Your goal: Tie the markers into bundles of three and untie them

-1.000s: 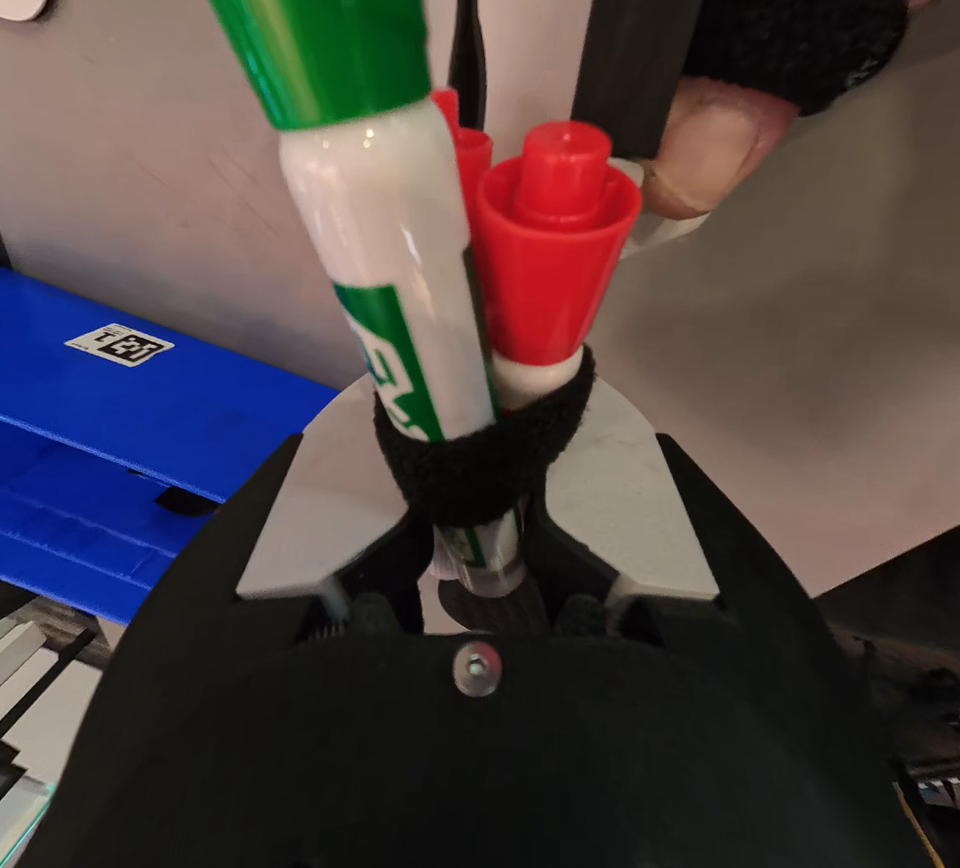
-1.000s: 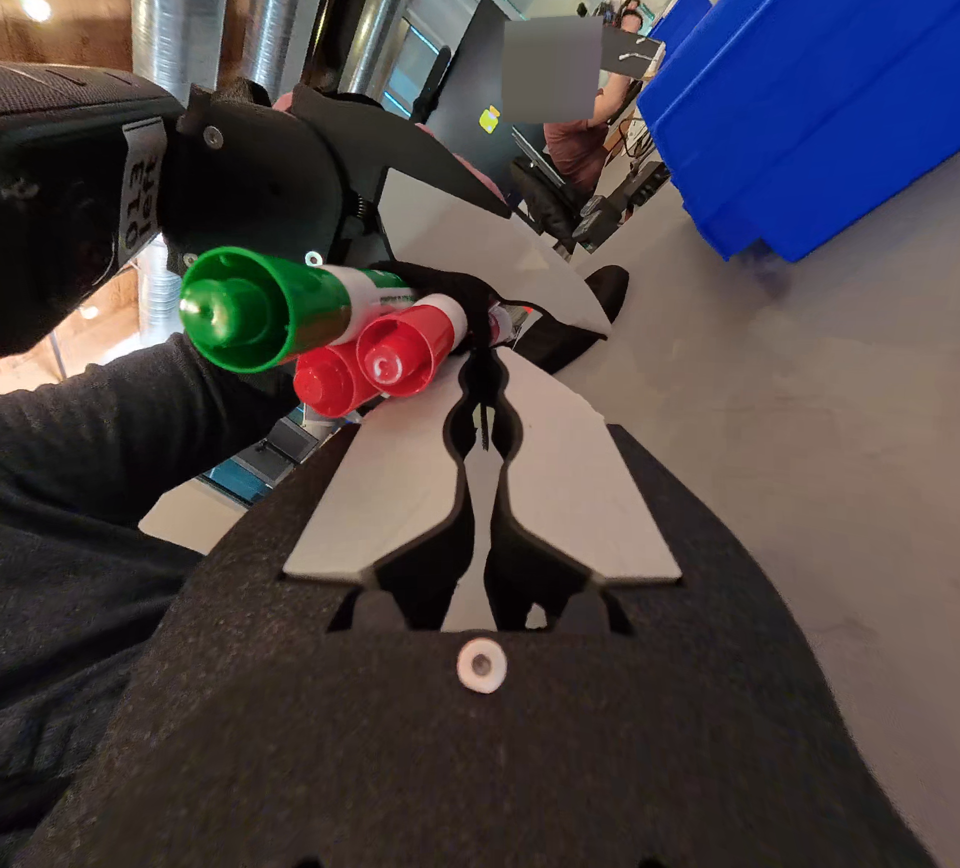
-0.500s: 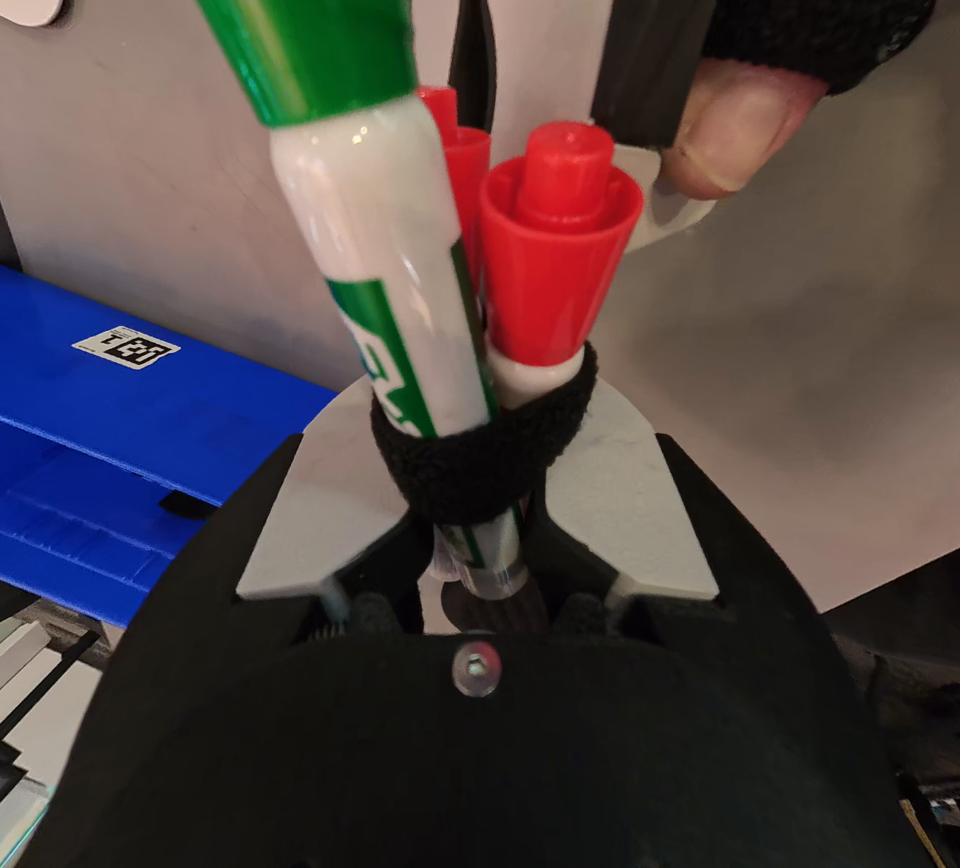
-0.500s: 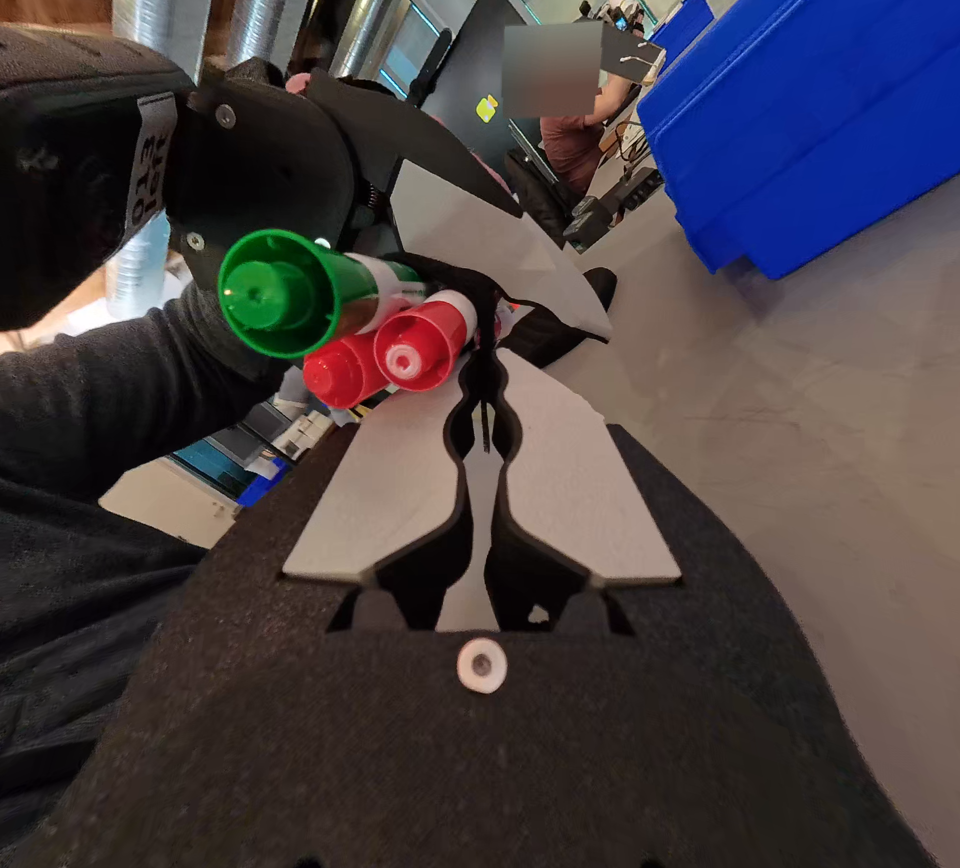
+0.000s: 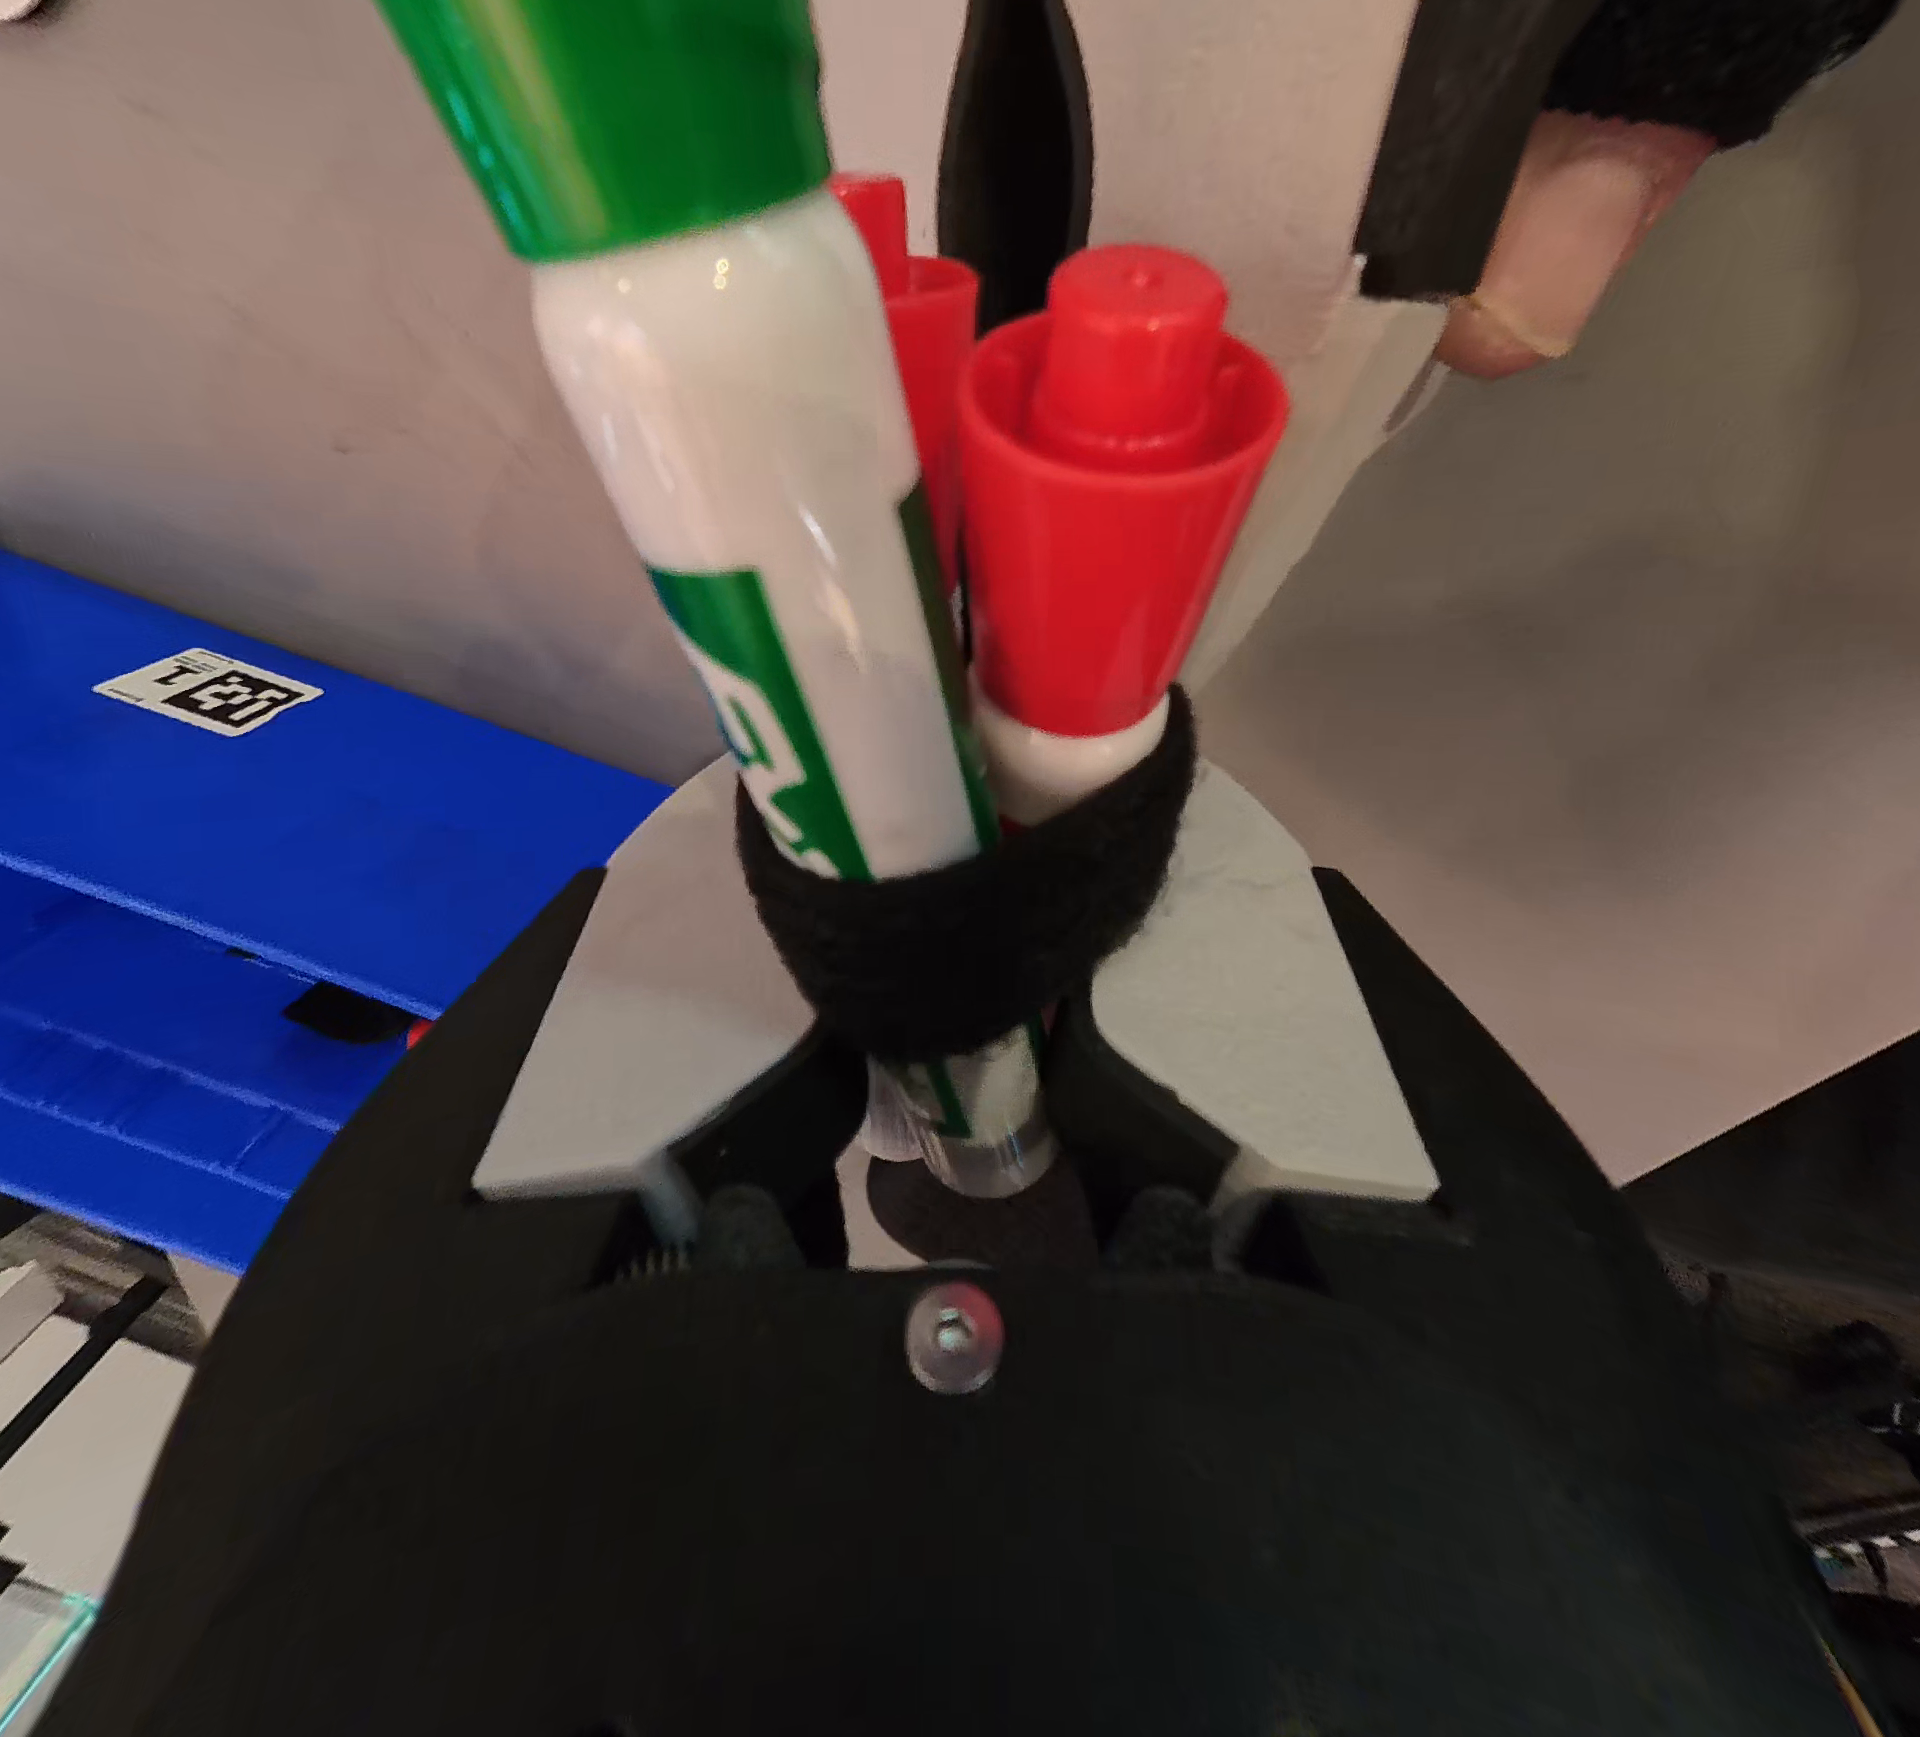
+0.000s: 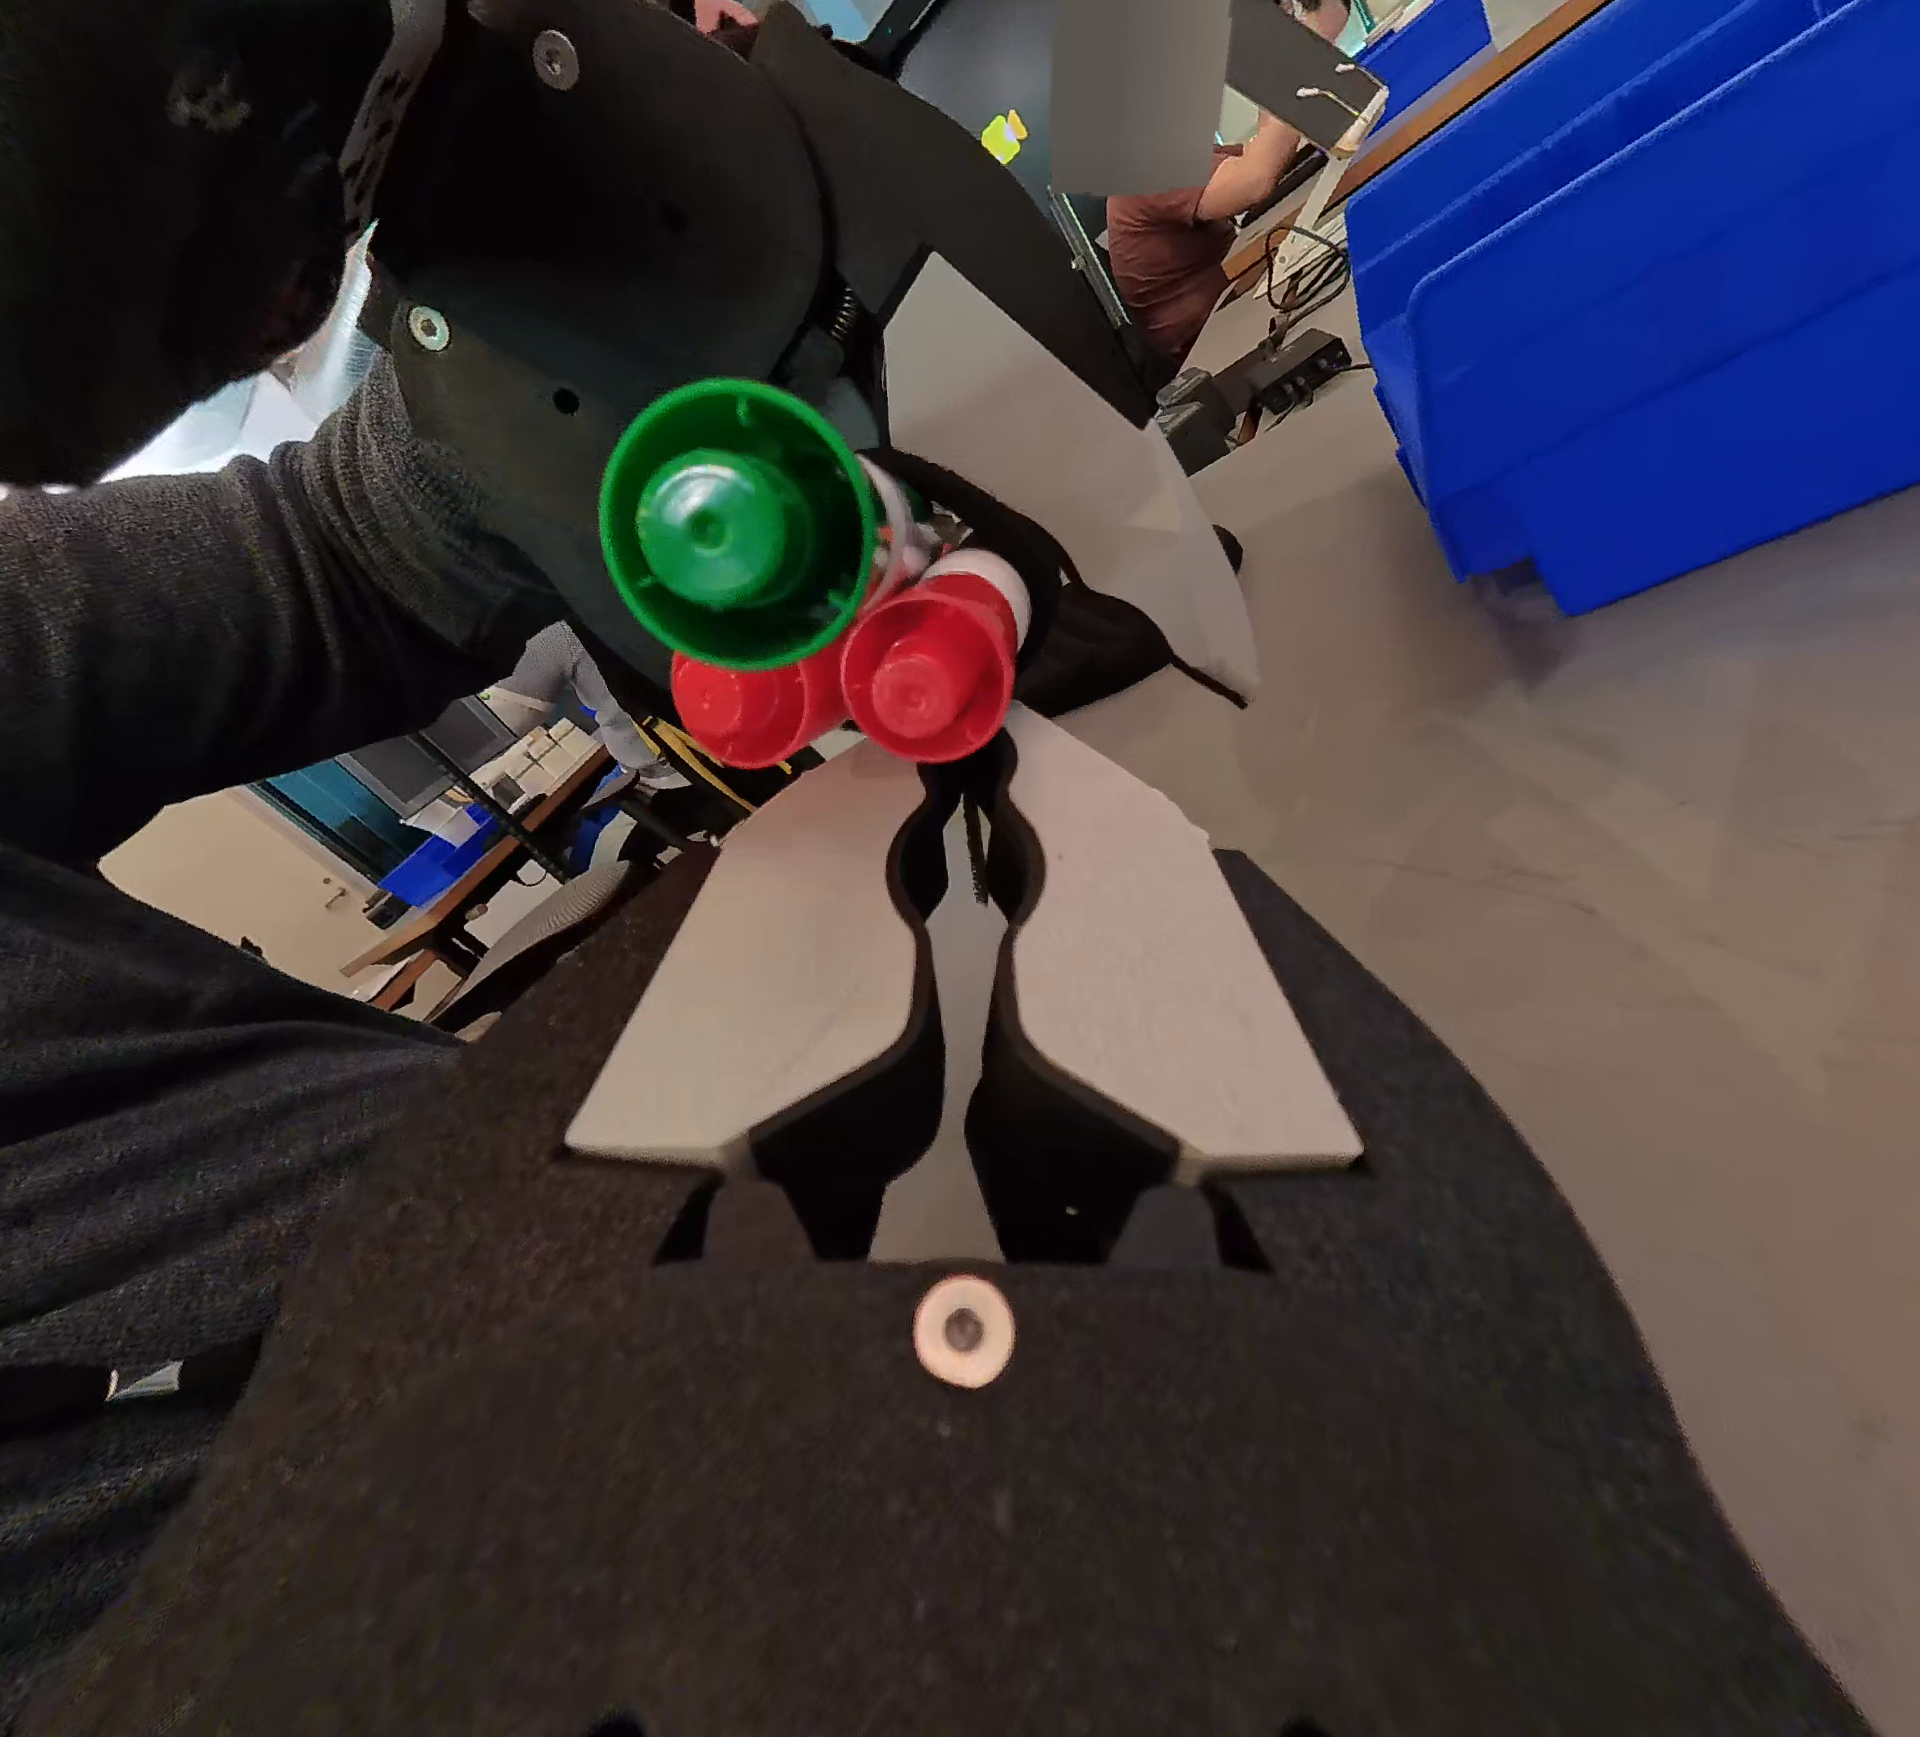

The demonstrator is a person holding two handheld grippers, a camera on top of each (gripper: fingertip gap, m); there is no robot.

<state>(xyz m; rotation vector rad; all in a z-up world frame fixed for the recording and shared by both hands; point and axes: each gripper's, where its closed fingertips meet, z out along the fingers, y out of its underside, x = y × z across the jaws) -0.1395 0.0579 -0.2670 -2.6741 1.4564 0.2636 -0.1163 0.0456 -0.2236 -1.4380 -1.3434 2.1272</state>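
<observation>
My left gripper (image 5: 961, 856) is shut on a bundle of three markers: a green one (image 5: 727, 440) and two red ones (image 5: 1112, 544) (image 5: 925, 337). A black strap (image 5: 956, 918) wraps the bundle just above the fingertips. In the right wrist view the bundle points its caps at the camera: green (image 6: 738, 524), red (image 6: 925, 664) and red (image 6: 738, 700). My right gripper (image 6: 971, 773) sits just below the caps, shut on the thin black end of the strap (image 6: 975, 856). It also shows close behind the bundle in the left wrist view (image 5: 1013, 77), with a thumb (image 5: 1558, 253) on it.
Blue bins stand on the grey table (image 6: 1558, 856) to the right (image 6: 1662, 285) and at the left of the left wrist view (image 5: 260, 835). A person sits at a far desk (image 6: 1164, 253). A dark sleeve (image 6: 208, 596) holds the left gripper. There is about 5 cm between the tips of the two grippers.
The bundle has turned so its caps face the right wrist camera more squarely, and the two grippers have come closer together. Both grips are unchanged.
</observation>
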